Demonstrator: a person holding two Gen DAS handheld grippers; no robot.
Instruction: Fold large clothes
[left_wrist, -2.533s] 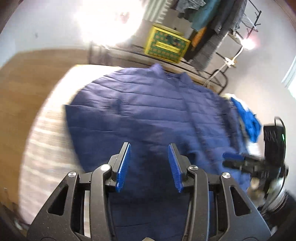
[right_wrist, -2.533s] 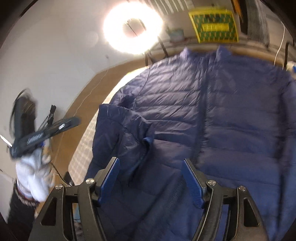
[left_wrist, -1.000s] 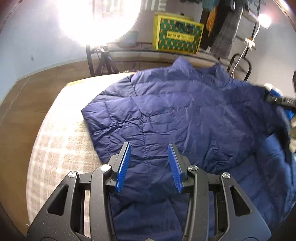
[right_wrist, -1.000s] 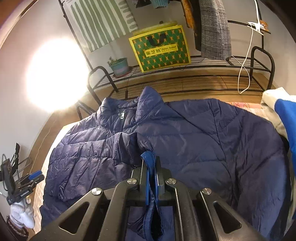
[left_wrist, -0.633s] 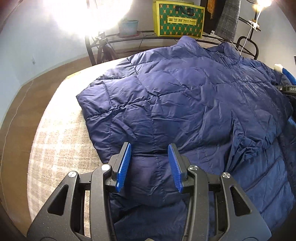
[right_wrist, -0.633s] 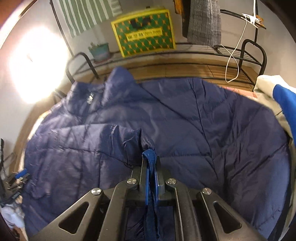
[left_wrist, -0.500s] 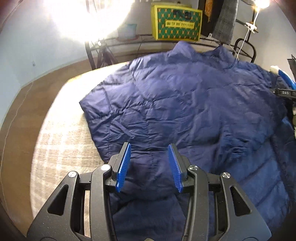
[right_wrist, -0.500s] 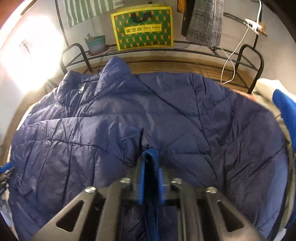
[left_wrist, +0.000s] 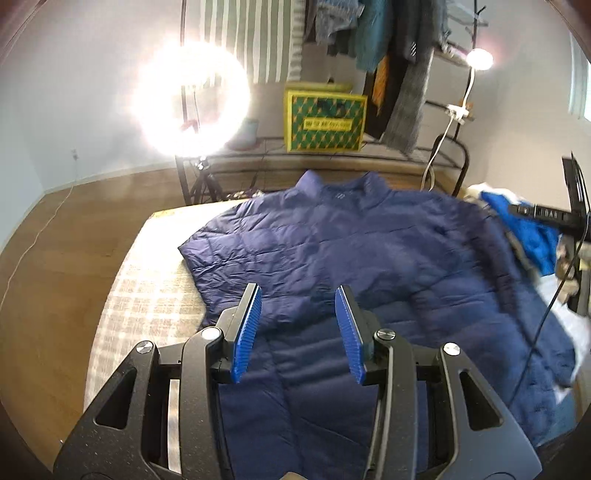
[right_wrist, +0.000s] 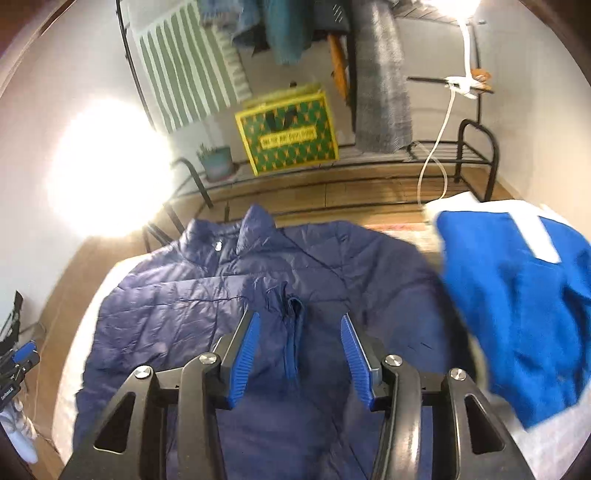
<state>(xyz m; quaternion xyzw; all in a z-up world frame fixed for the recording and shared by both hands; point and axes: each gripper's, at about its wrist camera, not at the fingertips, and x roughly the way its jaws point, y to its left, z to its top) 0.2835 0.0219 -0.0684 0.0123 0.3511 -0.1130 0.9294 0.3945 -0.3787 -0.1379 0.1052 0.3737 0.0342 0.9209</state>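
Note:
A navy quilted jacket (left_wrist: 369, 251) lies spread on the bed, collar toward the far rack. One sleeve (right_wrist: 177, 310) is folded across its front, and the cuff (right_wrist: 293, 332) rests just below my right gripper (right_wrist: 299, 317). That gripper's jaws are opening; the cuff lies loose beneath the gap and neither pad presses it. My left gripper (left_wrist: 298, 291) hovers open over the jacket's lower left part with nothing between its blue pads (left_wrist: 247, 328).
A checked bed sheet (left_wrist: 147, 284) shows left of the jacket, with wooden floor (left_wrist: 55, 240) beyond. A blue and white garment (right_wrist: 517, 295) is heaped at the bed's right. Behind stand a bright ring light (left_wrist: 194, 103), a yellow-green box (left_wrist: 325, 122) on a metal rack, and hanging clothes (left_wrist: 399, 74).
My right gripper was shut on the sleeve cuff; it has let go and its jaws have parted. Both grippers have risen and drawn back from the jacket, so more of the room shows.

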